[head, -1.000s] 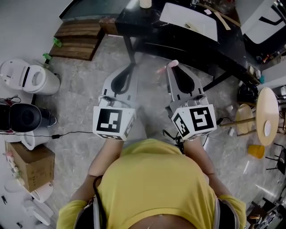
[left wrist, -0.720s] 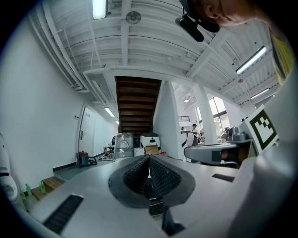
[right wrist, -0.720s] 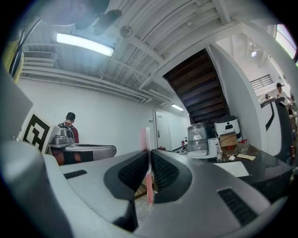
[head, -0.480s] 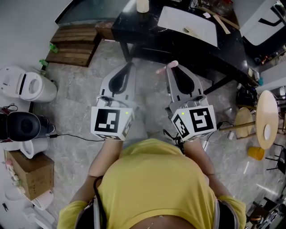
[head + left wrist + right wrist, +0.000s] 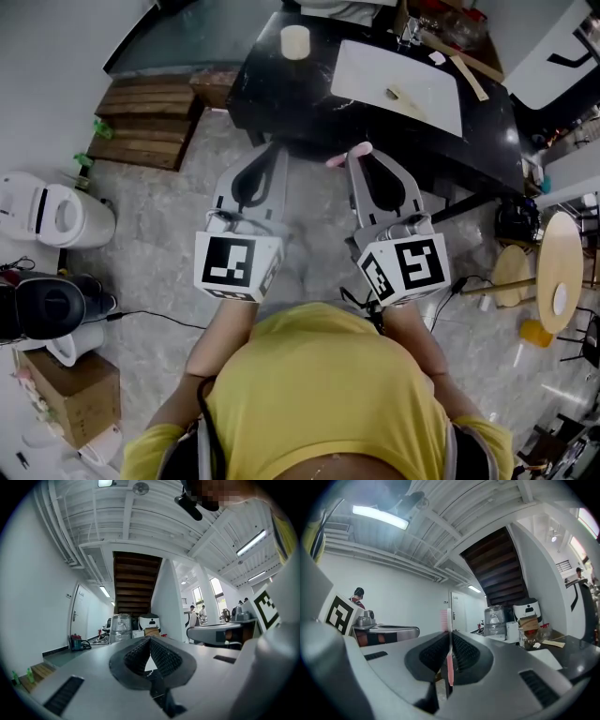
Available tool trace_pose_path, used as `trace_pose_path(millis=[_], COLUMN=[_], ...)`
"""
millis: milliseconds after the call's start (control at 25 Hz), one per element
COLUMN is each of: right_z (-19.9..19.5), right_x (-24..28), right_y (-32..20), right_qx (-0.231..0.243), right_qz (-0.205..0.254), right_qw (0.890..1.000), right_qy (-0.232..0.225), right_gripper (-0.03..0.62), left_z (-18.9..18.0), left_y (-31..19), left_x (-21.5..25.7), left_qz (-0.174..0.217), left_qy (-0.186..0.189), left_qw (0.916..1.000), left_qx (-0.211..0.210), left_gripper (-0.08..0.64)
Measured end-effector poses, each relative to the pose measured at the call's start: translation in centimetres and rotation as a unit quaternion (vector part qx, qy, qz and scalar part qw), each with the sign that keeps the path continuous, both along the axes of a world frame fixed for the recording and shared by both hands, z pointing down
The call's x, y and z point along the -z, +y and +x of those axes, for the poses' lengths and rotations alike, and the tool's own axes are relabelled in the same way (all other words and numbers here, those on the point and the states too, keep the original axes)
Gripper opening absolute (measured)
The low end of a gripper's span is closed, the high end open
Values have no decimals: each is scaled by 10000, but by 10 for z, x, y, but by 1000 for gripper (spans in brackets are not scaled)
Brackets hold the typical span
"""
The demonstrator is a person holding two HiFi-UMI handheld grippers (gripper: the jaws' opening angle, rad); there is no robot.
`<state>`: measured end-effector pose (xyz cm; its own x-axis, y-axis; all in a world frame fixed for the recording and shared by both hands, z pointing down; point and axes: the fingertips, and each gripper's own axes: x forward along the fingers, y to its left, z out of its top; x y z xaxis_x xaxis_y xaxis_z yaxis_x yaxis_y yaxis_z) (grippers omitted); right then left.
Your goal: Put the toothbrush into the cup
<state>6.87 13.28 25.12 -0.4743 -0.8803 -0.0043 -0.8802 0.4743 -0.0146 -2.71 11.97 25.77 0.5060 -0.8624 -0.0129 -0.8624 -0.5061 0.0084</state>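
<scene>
Head view: my right gripper (image 5: 360, 156) is clamped on the toothbrush (image 5: 341, 157), whose pink head pokes out at the tips and leans towards the left gripper (image 5: 272, 150). That one is shut and carries nothing. The cup (image 5: 295, 41) stands on the black table (image 5: 272, 80), well ahead of both sets of tips. It sits forward and to the left of the right gripper's tips, closer to the left gripper's line than to the right's. As I judge it, the carrying hand has to travel forward and swing left.

Left gripper view: the left gripper (image 5: 150, 642) has its jaws pressed together with nothing between the ribbed pads. I can't find the cup here.

Right gripper view: the right gripper (image 5: 450, 639) pinches the toothbrush (image 5: 449, 665) mid-handle. Its long axis runs upright across the jaws, with the bristles above the tips. I'd expect to tip it down over the cup.
</scene>
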Motion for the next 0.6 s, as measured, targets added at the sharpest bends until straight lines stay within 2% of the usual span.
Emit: trace_pose_path(millis=[360,600], right_z=[-20,-29], right_x=[6,7], right_y=[-139,-205], right_qx=[-183,-308], right_qz=[-109,-121], right_qw=[9998,9994], right_qy=[38,86], right_gripper=[34,34], left_z=[-2,-10], left_y=[-139,-203], left_x=[5,1], left_qz=[-114,-190], left_qy=[-25,43], left_qw=[9991,9982], left_qx=[-405,-567], left_gripper=[12,12])
